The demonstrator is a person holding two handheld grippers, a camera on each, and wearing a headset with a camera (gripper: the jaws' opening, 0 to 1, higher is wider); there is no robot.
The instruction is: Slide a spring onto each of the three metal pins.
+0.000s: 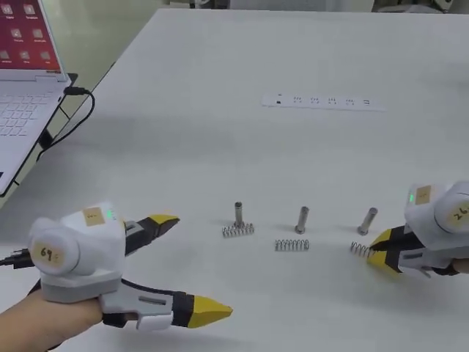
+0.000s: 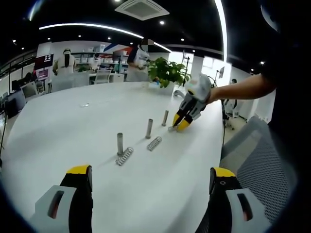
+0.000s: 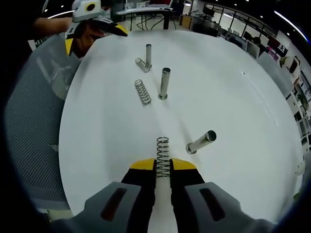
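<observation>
Spring [image 3: 163, 149] pinched by closed fingers of right gripper [image 3: 163, 166], pin [image 3: 200, 142] just beside them, left gripper [image 2: 150, 171] fingers held wide apart

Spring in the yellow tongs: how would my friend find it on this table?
Look at the white workbench, where three metal pins stand in a row. The spring lies beside the rightmost pin in the head view. Unlike the other two springs, it's pinched by the right tongs.

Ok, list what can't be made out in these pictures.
Right gripper view: near end of the right spring hidden between the jaws of the right gripper.
Head view: laptop cut off by the left edge.
Head view: markings on the white strip too small to read.
</observation>
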